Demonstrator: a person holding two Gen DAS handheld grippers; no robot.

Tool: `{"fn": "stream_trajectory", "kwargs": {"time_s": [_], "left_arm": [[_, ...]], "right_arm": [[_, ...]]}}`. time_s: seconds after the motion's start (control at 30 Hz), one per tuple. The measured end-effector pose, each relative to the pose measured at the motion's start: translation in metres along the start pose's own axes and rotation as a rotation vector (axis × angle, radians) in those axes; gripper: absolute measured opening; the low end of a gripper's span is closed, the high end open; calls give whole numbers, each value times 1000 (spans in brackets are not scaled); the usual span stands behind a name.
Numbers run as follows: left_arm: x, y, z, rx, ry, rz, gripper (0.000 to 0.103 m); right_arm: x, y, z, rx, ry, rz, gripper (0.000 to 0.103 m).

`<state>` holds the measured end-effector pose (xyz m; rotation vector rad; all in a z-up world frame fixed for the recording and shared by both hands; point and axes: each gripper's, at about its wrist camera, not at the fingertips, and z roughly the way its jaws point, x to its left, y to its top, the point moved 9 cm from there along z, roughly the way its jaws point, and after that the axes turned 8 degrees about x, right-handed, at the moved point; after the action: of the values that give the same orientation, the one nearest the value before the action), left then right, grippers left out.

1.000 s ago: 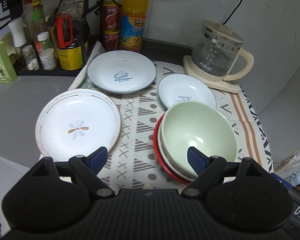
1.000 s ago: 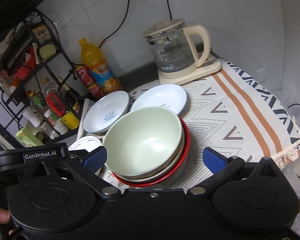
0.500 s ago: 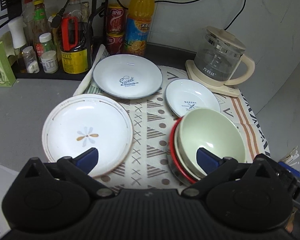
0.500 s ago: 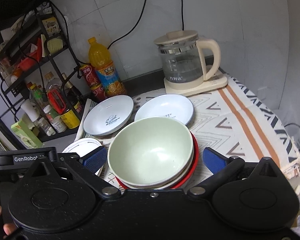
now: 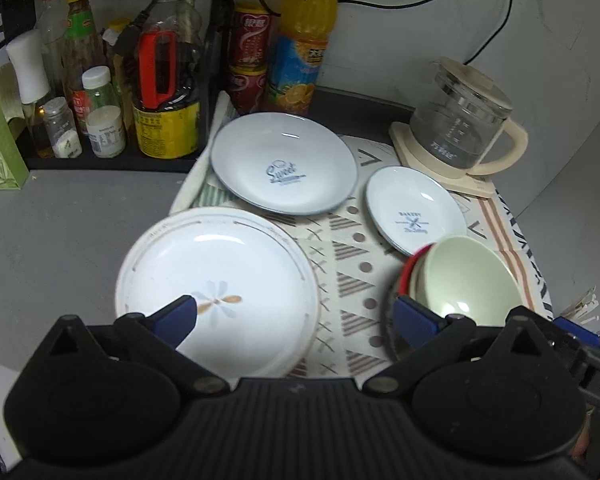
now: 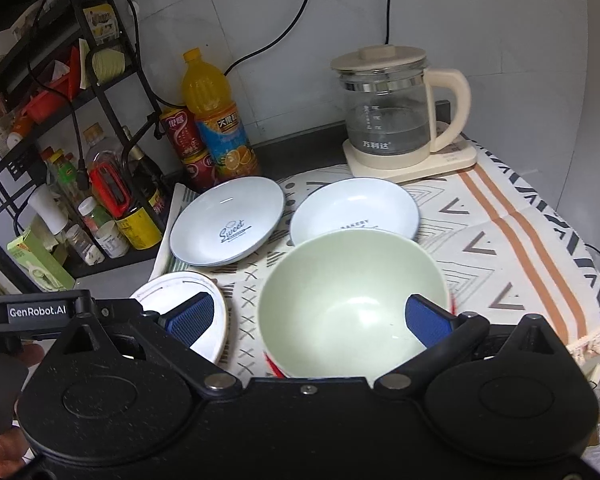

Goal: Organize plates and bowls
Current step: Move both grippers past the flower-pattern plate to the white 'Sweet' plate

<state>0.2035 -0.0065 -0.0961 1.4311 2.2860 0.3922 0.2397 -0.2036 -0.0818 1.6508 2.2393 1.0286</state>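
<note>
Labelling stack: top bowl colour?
Pale green top bowl, clearest in the right wrist view.

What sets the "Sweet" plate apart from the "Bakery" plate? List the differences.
The Sweet plate is clearly the larger; the Bakery plate is smaller.
The Sweet plate bears a script word in blue at its centre; the Bakery plate bears block lettering over a small crossed emblem.
The Sweet plate lies nearer the bottles, the Bakery plate nearer the kettle.
Both are pale, shallow, blue-rimmed, empty and lie flat on the patterned cloth.

bowl stack (image 6: 352,300): near rim hidden behind the right gripper body; lower bowls show only as edges
flower plate (image 5: 216,284): near edge blurred
kettle (image 6: 388,108): print too small to read
</note>
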Motion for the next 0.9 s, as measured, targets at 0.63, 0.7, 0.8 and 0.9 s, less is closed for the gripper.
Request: {"fn": "stream_trajectory", "kwargs": {"time_s": [0.63, 0.7, 0.8, 0.9], "left_arm": [[68, 36, 12, 20, -24, 15, 103], [74, 41, 13, 17, -35, 30, 102], [82, 49, 14, 9, -55, 47, 102], [86, 58, 16, 3, -85, 80, 102]], "right_arm": [[69, 13, 38, 41, -20, 0, 103], [74, 14, 42, 39, -23, 20, 103], [82, 15, 49, 28, -44, 43, 103], [91, 17, 57, 17, -44, 76, 103]]}}
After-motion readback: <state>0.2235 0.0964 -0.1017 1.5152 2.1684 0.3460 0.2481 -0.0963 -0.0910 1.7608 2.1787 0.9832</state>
